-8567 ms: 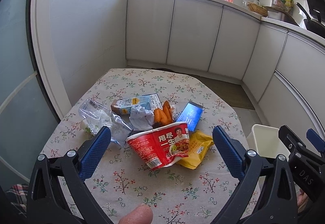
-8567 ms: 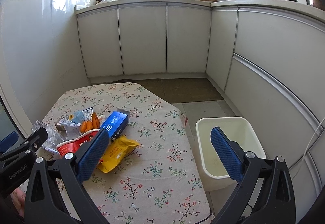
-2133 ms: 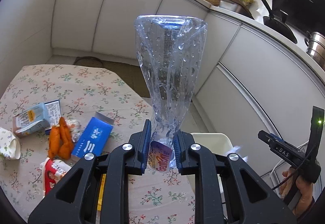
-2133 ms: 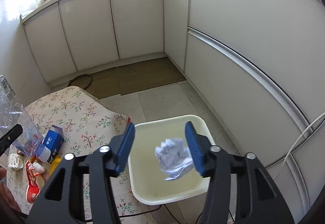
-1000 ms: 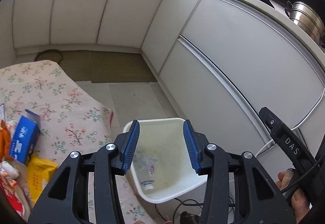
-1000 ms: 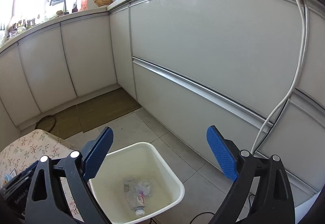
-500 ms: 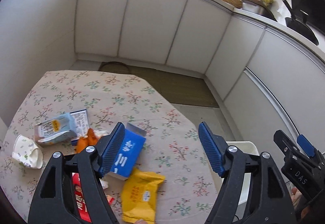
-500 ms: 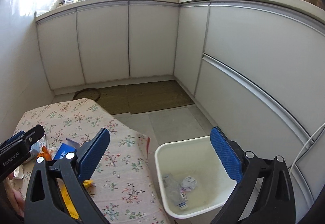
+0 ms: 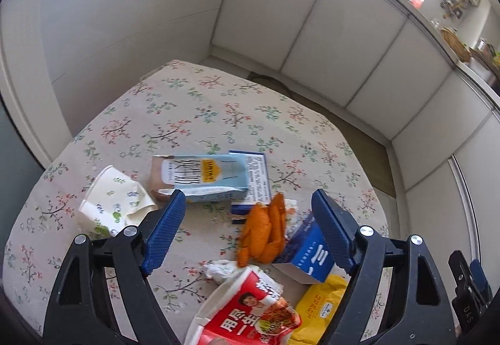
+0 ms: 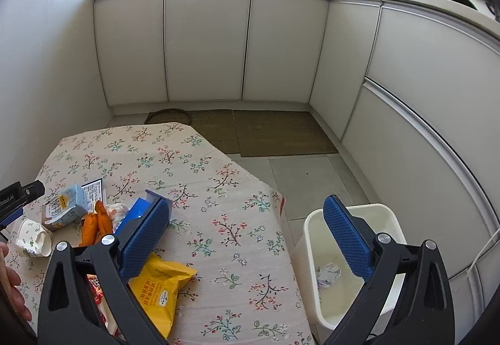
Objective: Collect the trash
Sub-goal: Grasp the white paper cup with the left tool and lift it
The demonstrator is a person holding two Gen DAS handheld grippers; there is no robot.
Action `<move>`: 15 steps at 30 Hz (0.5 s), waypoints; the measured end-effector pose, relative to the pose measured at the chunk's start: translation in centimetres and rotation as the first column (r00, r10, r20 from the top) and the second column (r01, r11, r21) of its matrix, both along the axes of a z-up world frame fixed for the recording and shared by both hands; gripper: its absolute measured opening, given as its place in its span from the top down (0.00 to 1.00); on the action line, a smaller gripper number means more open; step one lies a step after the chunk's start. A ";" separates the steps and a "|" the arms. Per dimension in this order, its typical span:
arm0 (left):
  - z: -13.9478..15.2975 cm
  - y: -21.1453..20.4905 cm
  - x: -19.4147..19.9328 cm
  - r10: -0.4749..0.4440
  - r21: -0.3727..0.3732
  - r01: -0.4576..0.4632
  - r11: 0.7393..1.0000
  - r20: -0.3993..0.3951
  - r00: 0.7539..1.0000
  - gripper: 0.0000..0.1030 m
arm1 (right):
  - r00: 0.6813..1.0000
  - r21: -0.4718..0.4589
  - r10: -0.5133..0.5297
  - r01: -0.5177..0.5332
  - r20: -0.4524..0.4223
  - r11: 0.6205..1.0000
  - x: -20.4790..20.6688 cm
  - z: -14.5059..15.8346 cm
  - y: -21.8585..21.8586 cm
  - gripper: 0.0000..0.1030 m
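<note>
Floral worktop (image 9: 193, 107) carries scattered trash (orange peel (image 9: 262, 232) in the middle). Left gripper (image 9: 250, 229) jaws are opening, empty. Right gripper (image 10: 247, 238) jaws stand spread, empty.

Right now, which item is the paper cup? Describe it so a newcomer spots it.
On the floral table, look at the litter's left end, beside the pale-blue carton. The paper cup lies on its side there, white with small prints and a crushed rim; it is the only cup-shaped white item.

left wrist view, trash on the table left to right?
paper cup → light blue carton → orange peels → blue box. Red noodle cup and yellow packet sit nearer the camera and overlap those columns, so left out.
</note>
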State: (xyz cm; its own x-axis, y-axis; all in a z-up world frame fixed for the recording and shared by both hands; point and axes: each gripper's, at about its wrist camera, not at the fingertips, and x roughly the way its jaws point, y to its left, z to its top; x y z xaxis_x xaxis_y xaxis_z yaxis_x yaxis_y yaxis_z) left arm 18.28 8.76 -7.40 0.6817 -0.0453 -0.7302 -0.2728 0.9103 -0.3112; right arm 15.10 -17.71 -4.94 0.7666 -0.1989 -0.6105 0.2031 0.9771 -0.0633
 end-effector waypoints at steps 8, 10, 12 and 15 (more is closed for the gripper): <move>-1.5 6.8 0.5 0.148 0.037 -0.145 0.989 -0.142 0.979 0.23 | 0.996 0.022 0.084 -0.084 -0.041 0.996 1.2 -0.8 2.9 0.07; -2.1 8.4 0.7 0.157 0.027 -0.154 0.988 -0.179 0.971 0.23 | 0.993 0.025 0.104 -0.103 -0.049 0.994 1.5 -1.1 3.6 0.07; -2.8 10.3 0.8 0.178 -0.005 -0.183 0.983 -0.211 0.961 0.23 | 0.991 0.024 0.123 -0.122 -0.060 0.992 1.8 -1.4 4.4 0.07; -3.7 12.2 0.9 0.199 -0.034 -0.214 0.976 -0.253 0.947 0.23 | 0.985 0.026 0.150 -0.148 -0.081 0.989 2.4 -2.0 5.4 0.07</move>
State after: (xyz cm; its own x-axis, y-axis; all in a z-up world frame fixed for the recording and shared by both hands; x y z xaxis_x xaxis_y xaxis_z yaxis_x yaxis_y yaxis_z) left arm 19.19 20.95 -11.09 0.4800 0.0287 -0.8768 -0.5279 0.8077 -0.2626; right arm 17.47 -12.36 -6.89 0.7338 -0.0733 -0.6754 0.0499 0.9973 -0.0541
